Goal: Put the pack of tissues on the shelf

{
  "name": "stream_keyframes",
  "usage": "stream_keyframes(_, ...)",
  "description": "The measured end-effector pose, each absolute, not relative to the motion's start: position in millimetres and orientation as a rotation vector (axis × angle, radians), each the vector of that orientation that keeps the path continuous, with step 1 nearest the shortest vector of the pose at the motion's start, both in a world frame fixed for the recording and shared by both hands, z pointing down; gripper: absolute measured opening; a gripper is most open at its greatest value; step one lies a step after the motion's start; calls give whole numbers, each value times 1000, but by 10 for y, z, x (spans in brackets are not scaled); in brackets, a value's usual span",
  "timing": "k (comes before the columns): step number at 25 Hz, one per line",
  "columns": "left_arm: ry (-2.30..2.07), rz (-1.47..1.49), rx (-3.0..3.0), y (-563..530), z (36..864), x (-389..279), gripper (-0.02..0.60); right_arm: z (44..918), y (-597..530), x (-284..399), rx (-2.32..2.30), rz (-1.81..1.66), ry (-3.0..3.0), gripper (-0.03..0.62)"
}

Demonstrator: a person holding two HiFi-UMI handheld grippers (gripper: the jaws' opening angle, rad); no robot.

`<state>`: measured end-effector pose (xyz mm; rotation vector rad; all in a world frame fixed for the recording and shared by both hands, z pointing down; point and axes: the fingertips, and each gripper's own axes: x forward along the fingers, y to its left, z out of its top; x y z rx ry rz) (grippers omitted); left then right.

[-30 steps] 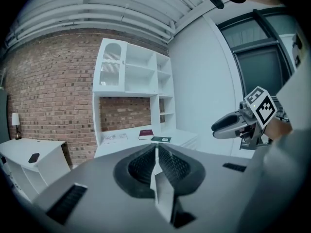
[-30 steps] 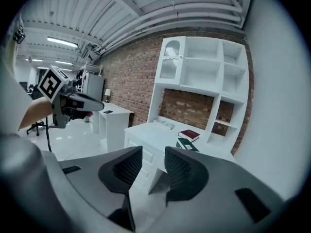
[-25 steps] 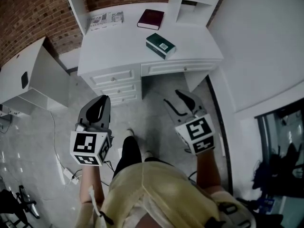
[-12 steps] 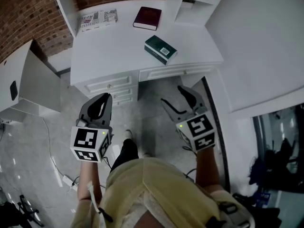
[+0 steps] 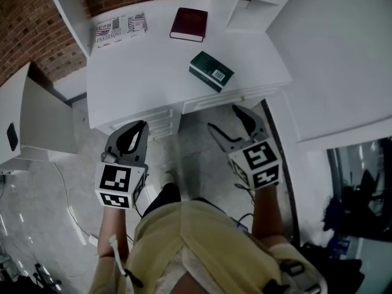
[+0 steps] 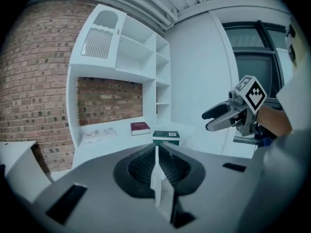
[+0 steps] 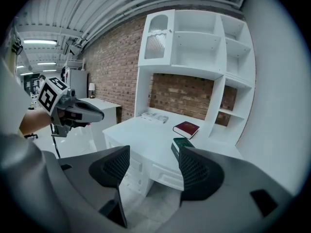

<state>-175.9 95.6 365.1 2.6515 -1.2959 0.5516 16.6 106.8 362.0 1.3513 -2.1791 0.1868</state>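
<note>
The pack of tissues (image 5: 211, 71) is a dark green box lying flat on the white desk (image 5: 135, 72), near its front right. It also shows past the jaws of both grippers: tissues (image 6: 166, 137), tissues (image 7: 180, 145). My left gripper (image 5: 131, 131) hangs in front of the desk drawers, jaws shut with nothing between them (image 6: 156, 152). My right gripper (image 5: 225, 119) is held just short of the desk's front edge, below the pack; its jaws are opening and hold nothing (image 7: 153, 166). The white shelf unit (image 7: 204, 47) rises above the desk.
A dark red book (image 5: 188, 24) and a folded newspaper (image 5: 119, 28) lie at the back of the desk. A white cabinet (image 5: 37, 121) stands to the left. Cables (image 5: 73, 207) run over the grey floor. A white wall (image 5: 343, 54) closes the right side.
Both grippers have come closer to the desk as the person stepped forward. The right gripper's jaws have spread wider. The left gripper stays shut.
</note>
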Motion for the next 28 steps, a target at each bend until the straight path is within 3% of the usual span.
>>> stream_keyframes(12, -1222, 577, 2651, 450, 3910, -1926, 20, 3827, 374, 26, 1359, 182, -2068, 316)
stream_keyframes(28, -1311, 494, 2518, -600, 4103, -1464, 20, 4307, -835, 457, 1204, 207, -2006, 327)
